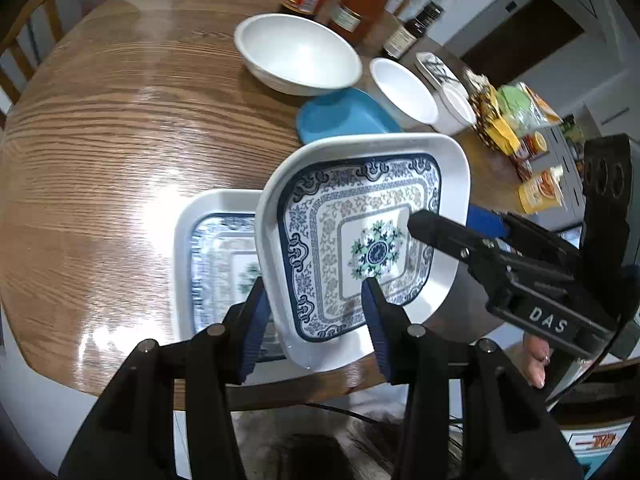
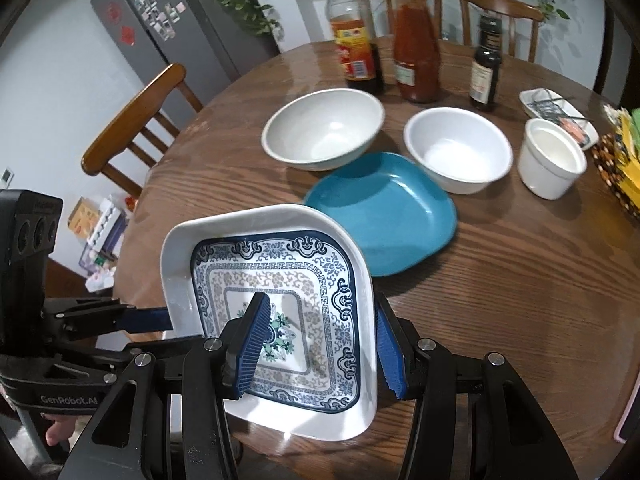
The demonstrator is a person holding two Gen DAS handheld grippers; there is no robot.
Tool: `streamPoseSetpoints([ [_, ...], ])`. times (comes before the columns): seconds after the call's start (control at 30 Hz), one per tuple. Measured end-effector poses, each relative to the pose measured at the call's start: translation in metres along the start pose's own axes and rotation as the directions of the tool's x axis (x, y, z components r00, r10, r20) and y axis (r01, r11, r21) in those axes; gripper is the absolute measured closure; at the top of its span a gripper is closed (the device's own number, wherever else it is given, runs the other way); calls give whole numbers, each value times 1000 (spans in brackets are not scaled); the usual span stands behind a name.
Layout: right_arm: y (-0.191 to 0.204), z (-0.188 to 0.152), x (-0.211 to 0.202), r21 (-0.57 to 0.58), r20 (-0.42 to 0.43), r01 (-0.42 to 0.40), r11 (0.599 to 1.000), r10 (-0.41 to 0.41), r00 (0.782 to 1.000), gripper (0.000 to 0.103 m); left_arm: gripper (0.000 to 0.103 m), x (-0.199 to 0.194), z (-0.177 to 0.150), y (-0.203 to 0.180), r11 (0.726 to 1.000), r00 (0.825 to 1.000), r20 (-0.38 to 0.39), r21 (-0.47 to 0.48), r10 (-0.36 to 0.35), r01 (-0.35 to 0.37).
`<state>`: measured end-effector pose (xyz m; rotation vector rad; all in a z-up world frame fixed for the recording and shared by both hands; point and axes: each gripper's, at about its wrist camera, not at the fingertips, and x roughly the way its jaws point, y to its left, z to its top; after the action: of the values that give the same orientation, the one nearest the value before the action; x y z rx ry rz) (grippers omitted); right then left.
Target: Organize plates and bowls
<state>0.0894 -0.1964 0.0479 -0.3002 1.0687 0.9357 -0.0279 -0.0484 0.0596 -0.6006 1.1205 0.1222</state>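
Note:
A square white plate with a blue pattern (image 1: 360, 236) is held tilted above the table, also in the right wrist view (image 2: 280, 280). My left gripper (image 1: 316, 320) is shut on its near-left rim. My right gripper (image 2: 320, 344) is shut on its right rim and enters the left wrist view from the right (image 1: 440, 228). A second patterned square plate (image 1: 216, 256) lies flat on the table below it. A teal plate (image 2: 384, 208), a large white bowl (image 2: 324, 132), a smaller white bowl (image 2: 460, 152) and a white cup (image 2: 552, 160) stand behind.
Three bottles (image 2: 412, 40) stand at the far side of the round wooden table (image 2: 520, 300). A small dish with utensils (image 2: 556, 112) and snack packets (image 1: 504, 120) are at the right. Chairs (image 2: 136, 120) surround the table. The table's near edge is just under the held plate.

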Motion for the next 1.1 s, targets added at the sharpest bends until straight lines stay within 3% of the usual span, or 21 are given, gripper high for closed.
streamPoseSetpoints([
  [0.47,37,-1,40,17,-20,-51,999,51,999,49,53,-7,-3,53,997,1000,9,-73,27,-27],
  [0.73,35,-16,48,90,50,-50,995,46,998,49,53,8,-6,55,999,1000,5,-38,28,-28],
  [0.87,24,-24,55,153,35,-59,986,54,998,49,53,14,-5,57,1000,1000,-6,-27,5,-5],
  [1.1,26,-35,61,159,48,-26,987,19,999,49,52,14,-6,59,1000,999,29,-17,-14,15],
])
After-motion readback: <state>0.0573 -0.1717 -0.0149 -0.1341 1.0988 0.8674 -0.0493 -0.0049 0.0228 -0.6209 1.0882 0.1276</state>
